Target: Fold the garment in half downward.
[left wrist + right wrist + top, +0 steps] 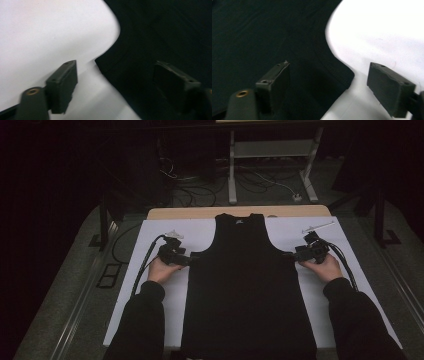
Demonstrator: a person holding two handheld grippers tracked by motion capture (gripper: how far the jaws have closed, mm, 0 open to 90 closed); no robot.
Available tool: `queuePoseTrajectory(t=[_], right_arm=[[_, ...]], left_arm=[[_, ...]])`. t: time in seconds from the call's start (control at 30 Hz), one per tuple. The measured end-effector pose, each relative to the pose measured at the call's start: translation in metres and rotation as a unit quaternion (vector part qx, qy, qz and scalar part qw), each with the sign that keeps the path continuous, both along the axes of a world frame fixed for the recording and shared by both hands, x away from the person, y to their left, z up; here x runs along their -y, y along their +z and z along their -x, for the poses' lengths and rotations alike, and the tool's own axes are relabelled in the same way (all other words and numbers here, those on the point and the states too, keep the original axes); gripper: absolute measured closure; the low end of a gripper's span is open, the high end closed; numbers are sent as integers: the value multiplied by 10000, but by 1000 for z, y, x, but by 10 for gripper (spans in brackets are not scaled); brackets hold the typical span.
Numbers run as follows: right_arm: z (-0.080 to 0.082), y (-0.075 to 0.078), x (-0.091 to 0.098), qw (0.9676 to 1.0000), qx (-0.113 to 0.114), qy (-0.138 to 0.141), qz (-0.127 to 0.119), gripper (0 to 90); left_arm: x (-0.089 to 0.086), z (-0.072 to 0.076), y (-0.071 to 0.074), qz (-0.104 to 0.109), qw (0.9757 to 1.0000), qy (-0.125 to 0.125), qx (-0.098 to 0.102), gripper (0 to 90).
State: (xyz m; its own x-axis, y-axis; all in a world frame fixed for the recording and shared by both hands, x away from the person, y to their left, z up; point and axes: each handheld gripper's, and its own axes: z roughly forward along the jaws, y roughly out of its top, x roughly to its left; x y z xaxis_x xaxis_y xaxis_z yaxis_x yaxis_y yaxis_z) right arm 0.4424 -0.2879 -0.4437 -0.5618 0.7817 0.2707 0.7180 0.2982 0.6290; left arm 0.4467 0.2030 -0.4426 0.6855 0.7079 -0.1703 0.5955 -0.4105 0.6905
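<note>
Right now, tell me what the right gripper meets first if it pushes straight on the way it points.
The right gripper would likely meet the underarm corner of the black tank top, which already lies between its open jaws on the white table cover; depth is hard to judge.

Dim high view; soft, blurred close-ups.

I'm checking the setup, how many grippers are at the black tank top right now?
2. The left gripper is at the black tank top's left underarm corner; the right gripper is at its right underarm corner. Both have jaws apart.
</note>
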Motion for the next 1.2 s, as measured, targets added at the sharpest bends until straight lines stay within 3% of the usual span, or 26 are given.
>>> queuePoseTrajectory(t=[0.37, 0.8, 0.97, 1.07, 1.2], right_arm=[[-2, -3, -1, 9997, 29, -226, 88, 452], [-3, -5, -1, 9996, 51, -255, 137, 747], [-3, -6, -1, 9997, 35, -243, 93, 794], [-4, -6, -1, 9997, -3, -239, 51, 813], [-4, -7, 2, 9996, -109, -248, -55, 824]], left_arm=[[1, -2, -4, 59, 9999, 108, -52, 446], [-1, -7, -6, 164, 9995, 256, -96, 689], [0, -7, -6, 160, 9995, 242, -86, 742], [2, -7, -7, 176, 9995, 268, -82, 833], [2, -7, -7, 206, 9994, 268, -84, 862]])
